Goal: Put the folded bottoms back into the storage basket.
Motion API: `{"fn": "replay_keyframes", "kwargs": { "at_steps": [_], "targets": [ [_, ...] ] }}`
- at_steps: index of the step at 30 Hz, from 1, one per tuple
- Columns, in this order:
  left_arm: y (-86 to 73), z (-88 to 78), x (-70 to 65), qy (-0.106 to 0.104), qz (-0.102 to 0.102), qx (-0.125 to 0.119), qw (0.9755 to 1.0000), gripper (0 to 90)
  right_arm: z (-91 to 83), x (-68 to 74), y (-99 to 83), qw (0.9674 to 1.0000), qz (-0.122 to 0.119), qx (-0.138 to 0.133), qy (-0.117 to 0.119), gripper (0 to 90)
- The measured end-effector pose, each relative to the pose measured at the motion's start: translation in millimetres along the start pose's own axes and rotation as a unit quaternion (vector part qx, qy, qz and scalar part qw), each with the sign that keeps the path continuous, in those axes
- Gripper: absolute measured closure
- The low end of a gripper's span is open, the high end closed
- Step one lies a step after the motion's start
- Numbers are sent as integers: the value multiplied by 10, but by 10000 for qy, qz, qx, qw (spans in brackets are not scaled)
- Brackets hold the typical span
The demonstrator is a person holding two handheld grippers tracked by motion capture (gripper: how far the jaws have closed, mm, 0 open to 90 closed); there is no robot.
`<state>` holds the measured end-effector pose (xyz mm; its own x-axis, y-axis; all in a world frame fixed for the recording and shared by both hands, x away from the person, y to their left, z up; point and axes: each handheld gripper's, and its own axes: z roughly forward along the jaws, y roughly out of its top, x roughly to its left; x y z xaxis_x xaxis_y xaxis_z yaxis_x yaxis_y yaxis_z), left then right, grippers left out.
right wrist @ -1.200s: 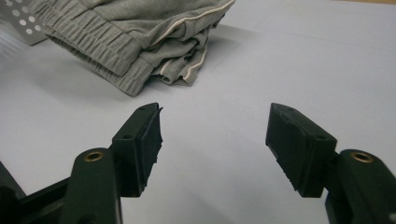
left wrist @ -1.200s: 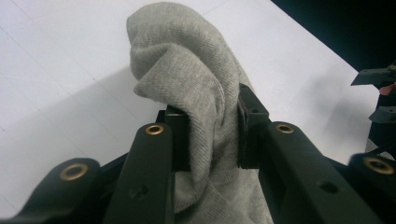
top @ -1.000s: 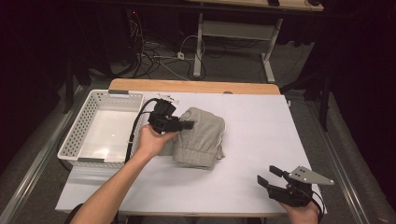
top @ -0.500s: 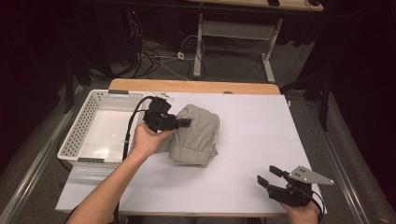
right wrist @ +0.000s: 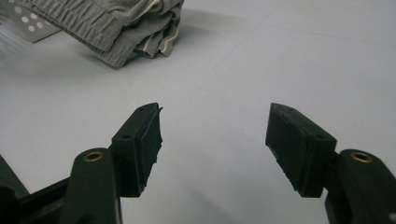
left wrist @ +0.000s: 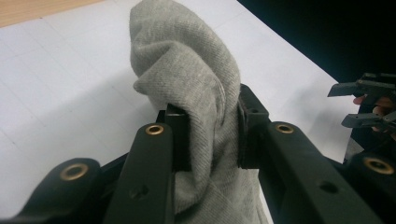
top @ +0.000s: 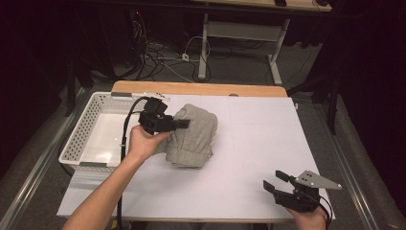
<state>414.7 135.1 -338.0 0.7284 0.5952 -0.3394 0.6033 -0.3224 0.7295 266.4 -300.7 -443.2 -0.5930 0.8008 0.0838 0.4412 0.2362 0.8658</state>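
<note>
Two grippers: your left gripper point(left wrist: 205, 126) is pinching a fold of the grey cloth point(top: 194, 136) beside the white basket point(top: 86, 139); keep the bundle together while carrying it over the rim. Your right gripper point(right wrist: 215, 140) is idling wide open, holding nothing.

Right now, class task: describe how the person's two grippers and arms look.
Both grippers are black. The left gripper trails a black cable. The right gripper carries a grey three-cornered plate on top. Brass-coloured rivets mark the jaws' arms. The forearms are bare, without sleeves.
</note>
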Motion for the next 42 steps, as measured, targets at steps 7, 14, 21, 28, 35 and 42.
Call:
{"fn": "replay_keyframes", "kwargs": {
  "at_steps": [7,14,21,28,35,42],
  "targets": [
    [-4,-101,2,42,5,-58,10000,706,2,11,2,10000,-18,7,6,363],
    [3,-245,17,121,7,-152,9998,706,2,10,2,10000,-11,7,4,361],
    [-8,-355,45,157,-57,-262,9995,706,2,11,1,10000,-9,9,0,361],
    [-19,-439,69,180,-86,-329,9993,706,2,10,1,10000,-7,9,-2,361],
    [-36,-510,99,202,-139,-368,9990,706,3,6,1,10000,1,9,-3,361],
    [-48,-572,120,206,-182,-439,9987,706,1,1,-1,10000,7,8,-5,361]
  ]
}}
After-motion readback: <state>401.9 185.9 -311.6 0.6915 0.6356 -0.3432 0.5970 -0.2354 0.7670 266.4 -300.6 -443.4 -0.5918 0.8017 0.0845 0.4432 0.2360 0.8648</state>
